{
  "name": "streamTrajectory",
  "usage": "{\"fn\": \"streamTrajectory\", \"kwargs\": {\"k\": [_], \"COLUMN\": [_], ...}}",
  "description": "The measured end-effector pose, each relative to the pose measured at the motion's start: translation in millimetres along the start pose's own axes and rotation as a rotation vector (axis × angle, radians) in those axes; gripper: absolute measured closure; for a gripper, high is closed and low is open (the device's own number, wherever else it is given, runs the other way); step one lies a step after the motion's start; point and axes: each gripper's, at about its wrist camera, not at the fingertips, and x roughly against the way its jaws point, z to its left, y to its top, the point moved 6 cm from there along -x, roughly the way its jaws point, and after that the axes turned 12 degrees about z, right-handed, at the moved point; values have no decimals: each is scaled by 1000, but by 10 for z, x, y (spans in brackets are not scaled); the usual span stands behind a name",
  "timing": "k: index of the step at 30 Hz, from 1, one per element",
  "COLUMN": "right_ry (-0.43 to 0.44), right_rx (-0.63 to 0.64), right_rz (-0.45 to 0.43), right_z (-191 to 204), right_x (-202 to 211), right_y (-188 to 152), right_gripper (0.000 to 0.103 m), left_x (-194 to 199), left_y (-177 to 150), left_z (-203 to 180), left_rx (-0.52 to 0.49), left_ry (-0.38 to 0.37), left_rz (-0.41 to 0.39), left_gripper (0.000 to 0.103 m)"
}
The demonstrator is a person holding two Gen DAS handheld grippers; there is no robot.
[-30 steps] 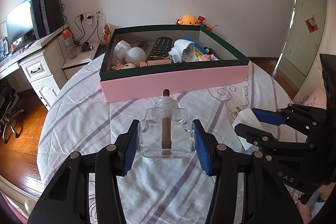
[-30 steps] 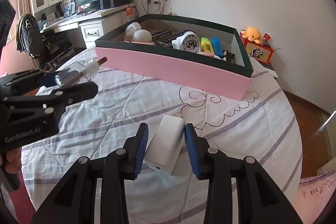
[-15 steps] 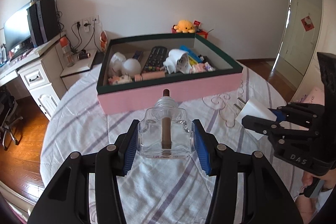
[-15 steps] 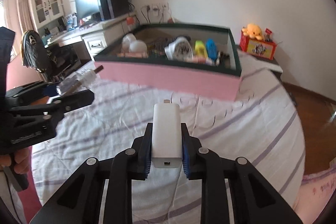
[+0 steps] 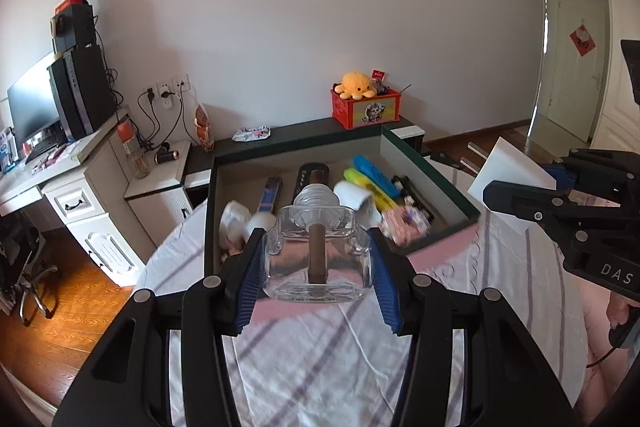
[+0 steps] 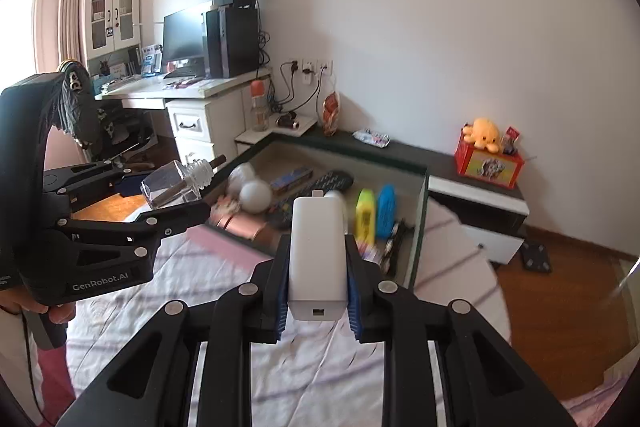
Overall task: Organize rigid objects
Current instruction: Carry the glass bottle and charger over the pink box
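My left gripper (image 5: 318, 259) is shut on a clear glass bottle (image 5: 318, 251) with a brown stick through its neck, held above the front edge of the pink box (image 5: 440, 247); the bottle also shows in the right wrist view (image 6: 176, 183). My right gripper (image 6: 318, 279) is shut on a white charger block (image 6: 318, 247), held in the air just before the box (image 6: 416, 227); the charger also shows in the left wrist view (image 5: 508, 167), prongs pointing left. The box holds a remote (image 6: 320, 185), a white ball (image 6: 256, 197), and yellow and blue items.
The box sits on a round table with a striped white cloth (image 5: 320, 367). A white desk with a monitor and speakers (image 6: 208, 67) stands to the left. A red box with a yellow plush (image 5: 364, 103) sits on a low shelf behind. An office chair (image 5: 24, 267) is at far left.
Both grippers rose and moved forward toward the box with their objects. The right gripper closed on the charger and lifted it off the cloth.
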Motion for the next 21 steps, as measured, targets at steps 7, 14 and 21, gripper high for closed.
{"fn": "streamTrajectory", "kwargs": {"k": [7, 14, 21], "right_ry": [-11, -10, 8], "right_rx": [6, -11, -68], "right_rz": [28, 80, 131], "right_z": [-264, -475, -594], "right_x": [-370, -919, -1539], "right_y": [401, 695, 860], "right_gripper": [80, 80, 79], "left_x": [-349, -884, -1468], "left_y": [501, 903, 1040], "left_z": [90, 276, 336], "left_rx": [-33, -4, 19], "left_ry": [-25, -52, -42], "left_rz": [22, 73, 145], "left_gripper": [53, 53, 53]}}
